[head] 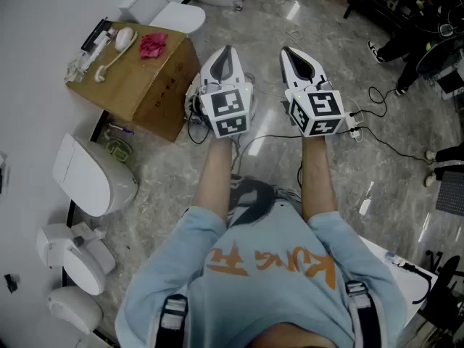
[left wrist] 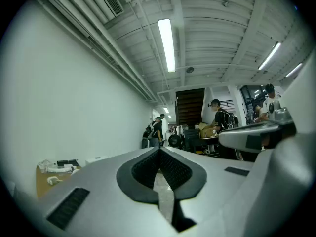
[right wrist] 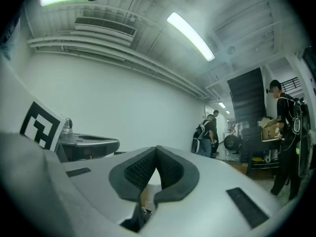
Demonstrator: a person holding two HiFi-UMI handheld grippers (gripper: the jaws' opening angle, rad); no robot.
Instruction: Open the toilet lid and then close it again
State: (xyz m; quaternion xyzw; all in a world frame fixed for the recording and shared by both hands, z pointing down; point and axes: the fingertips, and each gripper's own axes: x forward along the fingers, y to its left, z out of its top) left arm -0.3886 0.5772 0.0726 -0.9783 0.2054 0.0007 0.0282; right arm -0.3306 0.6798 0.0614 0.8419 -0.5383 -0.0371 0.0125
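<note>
With the left hand-held gripper [head: 227, 55] and right hand-held gripper [head: 293, 56] closed and empty, the toilet lid [head: 76, 174] looks like stiff, slick, light plastic, best lifted under its front rim.

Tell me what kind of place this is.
Probably an indoor workshop or test lab, not a home bathroom: several toilets stand along a white wall, a cardboard box serves as a table, and cables trail across the floor.

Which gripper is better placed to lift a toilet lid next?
Left, probably. The toilet with its lid down stands at the person's left, nearer the left gripper; the right gripper is farther off. Both are shut and empty.
</note>
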